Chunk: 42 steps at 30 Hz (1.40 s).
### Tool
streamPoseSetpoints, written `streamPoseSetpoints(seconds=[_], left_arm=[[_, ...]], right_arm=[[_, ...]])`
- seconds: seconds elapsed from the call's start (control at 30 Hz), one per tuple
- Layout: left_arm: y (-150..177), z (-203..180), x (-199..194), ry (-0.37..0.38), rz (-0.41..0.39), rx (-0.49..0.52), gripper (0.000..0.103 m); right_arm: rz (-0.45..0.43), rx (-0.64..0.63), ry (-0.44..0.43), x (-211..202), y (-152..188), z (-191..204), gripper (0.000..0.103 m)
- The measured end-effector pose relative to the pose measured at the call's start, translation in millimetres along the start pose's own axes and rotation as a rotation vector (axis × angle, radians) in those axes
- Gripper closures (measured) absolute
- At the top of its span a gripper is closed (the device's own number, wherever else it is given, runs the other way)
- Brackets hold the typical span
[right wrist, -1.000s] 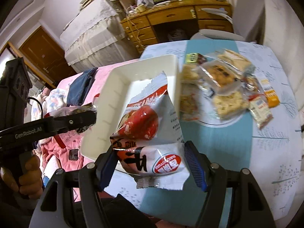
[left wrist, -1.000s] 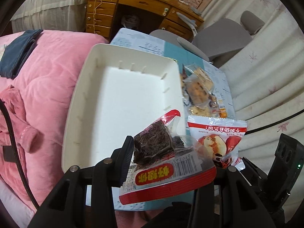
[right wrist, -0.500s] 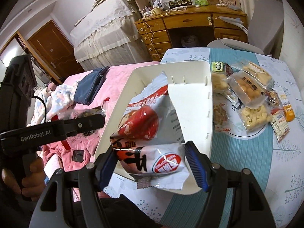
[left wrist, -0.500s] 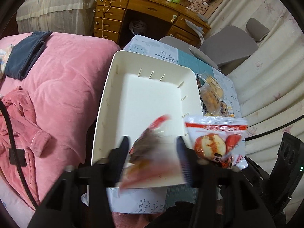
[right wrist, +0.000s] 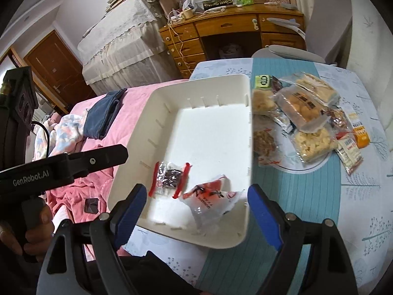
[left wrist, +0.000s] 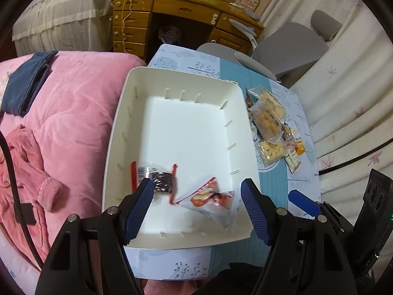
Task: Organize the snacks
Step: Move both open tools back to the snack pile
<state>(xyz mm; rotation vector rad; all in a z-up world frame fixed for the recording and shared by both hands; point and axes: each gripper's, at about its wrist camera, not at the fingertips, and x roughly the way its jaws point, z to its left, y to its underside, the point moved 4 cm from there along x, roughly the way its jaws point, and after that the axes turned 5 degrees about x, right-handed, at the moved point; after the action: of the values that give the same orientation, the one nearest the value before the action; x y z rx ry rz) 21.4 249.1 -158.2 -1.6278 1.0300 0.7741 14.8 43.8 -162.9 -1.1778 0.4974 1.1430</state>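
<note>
Left tongs (left wrist: pixel 196 205): released, empty | right tongs (right wrist: pixel 196 211): released, empty | white tray (left wrist: pixel 172 76): brownie packet (left wrist: pixel 157 180) near-left, red-white snack packet (left wrist: pixel 208 198) near-right | worktop (right wrist: pixel 319 196): remaining snack pile (right wrist: pixel 302 113) right of tray.

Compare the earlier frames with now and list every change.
Both claws let go: the left claw dropped the dark brownie packet with red edges, the right claw the red-and-white snack bag. Both now lie in the white plastic bin. The pile of wrapped pastries stayed put.
</note>
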Motion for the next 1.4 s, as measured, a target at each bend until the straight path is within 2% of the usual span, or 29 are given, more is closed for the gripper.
streamPoseSetpoints(seconds=[0.3,0.5,0.67,1.03,1.3,1.4], left_arm=[[-6.1,-53.5,7.7,0.004,-0.034,0.084,0.031],[-10.0,-99.5,11.2,0.023,-0.068,0.137,0.027],[-12.6,-133.5,24.0,0.023,-0.054,0.157,0.026],[-9.2,-185.2,70.5,0.013,0.035,0.119,0.021],[-8.9,-202.7,115.6,-0.016,0.128,0.016,0.02],[-11.9,-204.3,130.7,-0.026,0.153,-0.029,0.015]], right_arm=[[-0.018,0.012,0.032,-16.2,-3.5,-38.8,0.018],[-0.026,0.013,0.045,-28.4,-7.3,-69.1,0.018],[-0.029,0.009,0.077,-36.7,-12.4,-100.2,0.018],[0.004,-0.006,0.125,-40.6,-16.1,-172.7,0.018],[0.041,-0.028,0.135,-25.6,-20.7,-219.8,0.018],[0.039,-0.064,0.149,-19.2,-24.9,-229.8,0.018]])
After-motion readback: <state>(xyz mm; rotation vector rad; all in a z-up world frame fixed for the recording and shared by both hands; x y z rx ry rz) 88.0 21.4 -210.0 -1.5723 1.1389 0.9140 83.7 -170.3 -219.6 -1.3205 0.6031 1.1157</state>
